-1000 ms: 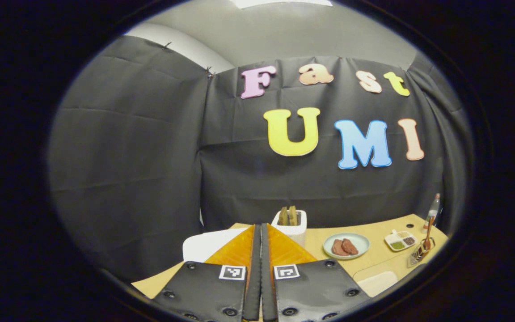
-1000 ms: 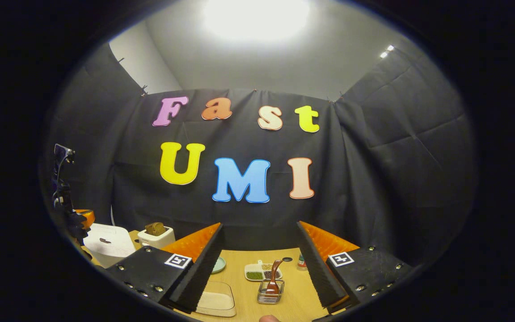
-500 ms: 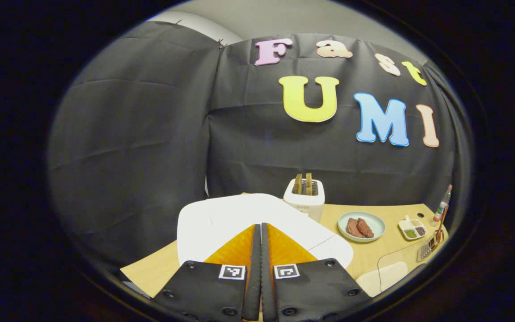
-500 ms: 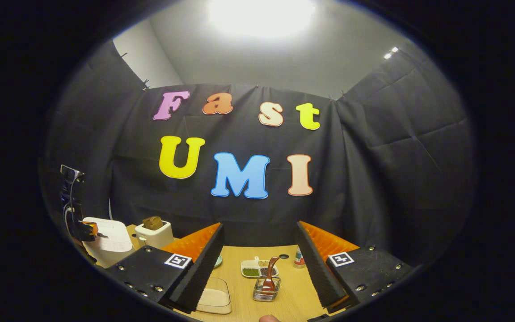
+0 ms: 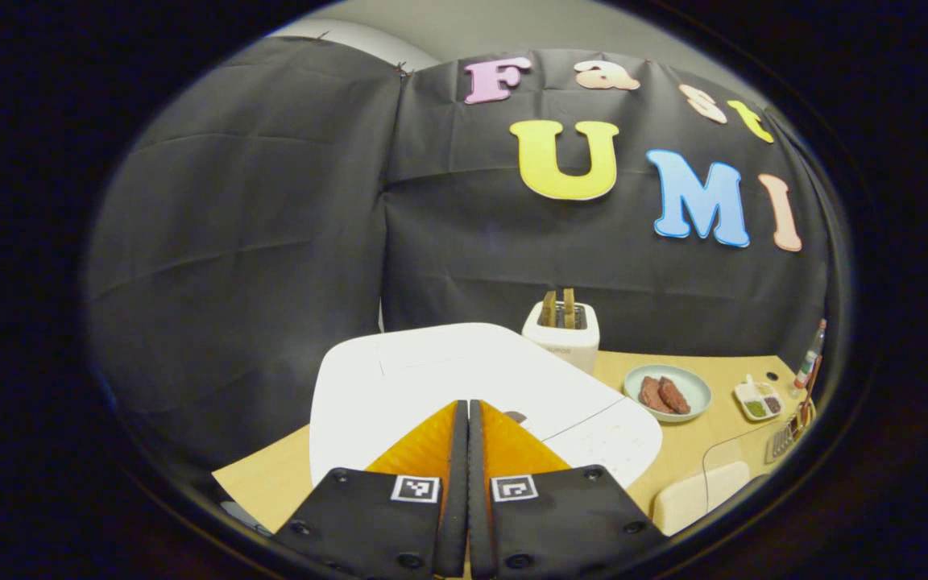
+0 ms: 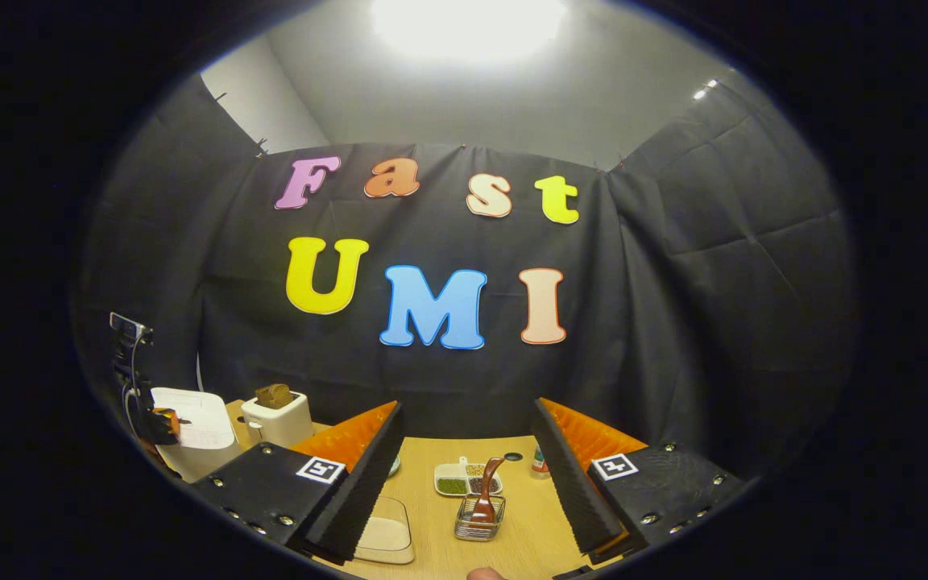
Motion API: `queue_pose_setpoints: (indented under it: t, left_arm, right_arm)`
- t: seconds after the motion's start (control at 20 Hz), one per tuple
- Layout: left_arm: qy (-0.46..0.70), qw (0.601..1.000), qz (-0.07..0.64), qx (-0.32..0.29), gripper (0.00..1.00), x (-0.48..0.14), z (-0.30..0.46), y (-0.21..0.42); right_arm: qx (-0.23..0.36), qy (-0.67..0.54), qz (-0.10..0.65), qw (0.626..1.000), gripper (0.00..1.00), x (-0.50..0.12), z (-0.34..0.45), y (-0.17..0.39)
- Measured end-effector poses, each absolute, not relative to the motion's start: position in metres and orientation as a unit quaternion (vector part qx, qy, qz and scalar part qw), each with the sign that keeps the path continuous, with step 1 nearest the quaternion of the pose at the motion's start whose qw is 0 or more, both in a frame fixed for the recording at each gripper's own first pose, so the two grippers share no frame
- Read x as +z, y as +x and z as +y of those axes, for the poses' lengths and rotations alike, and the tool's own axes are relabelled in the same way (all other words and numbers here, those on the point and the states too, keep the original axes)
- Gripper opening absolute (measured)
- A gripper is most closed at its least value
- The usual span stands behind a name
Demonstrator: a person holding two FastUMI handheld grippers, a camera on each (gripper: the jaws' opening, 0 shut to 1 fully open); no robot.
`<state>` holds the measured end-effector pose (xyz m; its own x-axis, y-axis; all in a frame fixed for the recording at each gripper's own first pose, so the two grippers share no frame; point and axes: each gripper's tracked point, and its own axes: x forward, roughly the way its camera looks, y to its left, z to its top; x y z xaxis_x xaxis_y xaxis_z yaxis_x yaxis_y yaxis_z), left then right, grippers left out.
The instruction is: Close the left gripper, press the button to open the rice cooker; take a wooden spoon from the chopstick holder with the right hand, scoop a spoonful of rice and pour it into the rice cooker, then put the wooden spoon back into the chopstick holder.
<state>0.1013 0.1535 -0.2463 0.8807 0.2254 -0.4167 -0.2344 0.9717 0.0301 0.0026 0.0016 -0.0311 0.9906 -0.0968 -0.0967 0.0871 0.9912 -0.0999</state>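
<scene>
My left gripper [image 5: 468, 407] is shut, its fingers pressed together with nothing between them, tips hovering over the lid of the white rice cooker [image 5: 432, 379]. A small dark button [image 5: 515, 417] shows on the lid just right of the tips. In the right gripper view the rice cooker [image 6: 194, 427] stands at far left with the left gripper [image 6: 167, 420] above its lid. My right gripper [image 6: 468, 435] is open and holds nothing. Ahead of it a wooden spoon [image 6: 486, 490] stands in a wire chopstick holder [image 6: 478, 528]. A clear container of rice [image 6: 383, 536] lies left of the holder.
A white toaster [image 5: 562, 334] with bread stands behind the rice cooker. A plate with meat [image 5: 667, 391], a divided condiment dish [image 6: 464, 482] and a small bottle [image 6: 539, 461] sit on the wooden table [image 6: 432, 451]. Black cloth walls close the back and sides.
My left gripper, still shut, has tilted down and moved forward over the rice cooker's lid, which now looms larger. The right gripper has stayed open and has shifted only slightly.
</scene>
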Motion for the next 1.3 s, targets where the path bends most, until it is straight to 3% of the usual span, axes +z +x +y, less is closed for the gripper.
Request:
queue_pose_setpoints:
  t: [0.45,1.05,1.25,1.3]
  left_arm:
    - [-0.018,0.969,0.219,0.111,0.09,-0.236,0.151,0.102]
    - [0.024,0.99,0.078,0.115,0.11,-0.087,0.145,0.104]
    - [0.045,0.994,0.022,0.092,0.9,-0.037,0.113,0.084]
    - [0.049,0.995,0.011,0.088,0.92,-0.027,0.105,0.079]
  right_arm:
    - [-0.026,-0.041,0.044,0.998,0.96,-0.028,0.003,0.012]
    - [-0.021,-0.029,0.03,0.999,0.96,-0.023,-0.024,0.022]
    - [-0.021,-0.02,0.032,0.999,0.96,-0.026,-0.037,0.036]
    - [-0.019,-0.017,0.034,0.999,0.95,-0.029,-0.04,0.04]
